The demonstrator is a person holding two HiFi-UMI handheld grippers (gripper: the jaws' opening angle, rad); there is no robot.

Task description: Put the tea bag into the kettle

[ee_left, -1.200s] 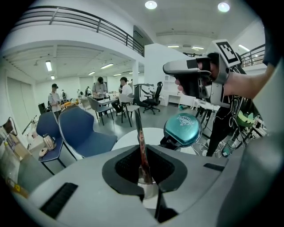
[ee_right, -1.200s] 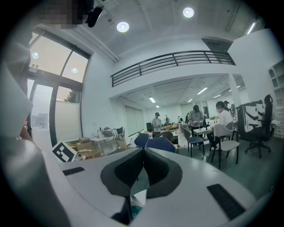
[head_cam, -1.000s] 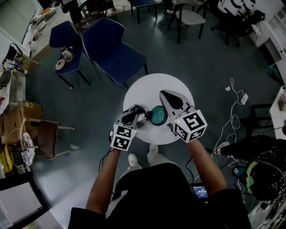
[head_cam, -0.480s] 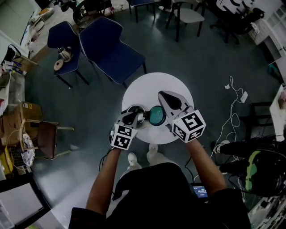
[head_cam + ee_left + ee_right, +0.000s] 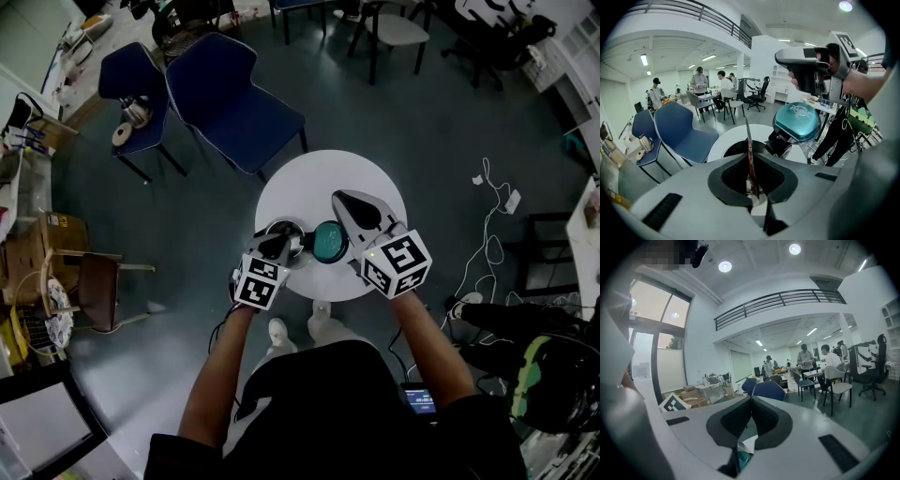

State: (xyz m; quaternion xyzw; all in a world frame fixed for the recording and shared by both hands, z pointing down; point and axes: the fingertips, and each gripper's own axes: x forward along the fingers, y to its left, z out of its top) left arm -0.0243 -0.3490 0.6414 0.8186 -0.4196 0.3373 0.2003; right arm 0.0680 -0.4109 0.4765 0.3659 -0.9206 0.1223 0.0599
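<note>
The left claw (image 5: 750, 157) clenches what appears to be the tea bag (image 5: 748, 138) over the open kettle (image 5: 730, 148) on the desk (image 5: 319, 183). The right claw (image 5: 751, 401) is closed and empty. The drop is not yet done.

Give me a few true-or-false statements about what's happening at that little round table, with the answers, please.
1. The left gripper pinches a thin tea bag in its fingers. True.
2. The kettle has its teal lid shut. False: the lid is tipped open beside the dark opening.
3. The table is round and white. True.
4. The right gripper holds the tea bag. False: its fingers are together with nothing between them.
5. The chairs beyond the table are red. False: they are blue.
</note>
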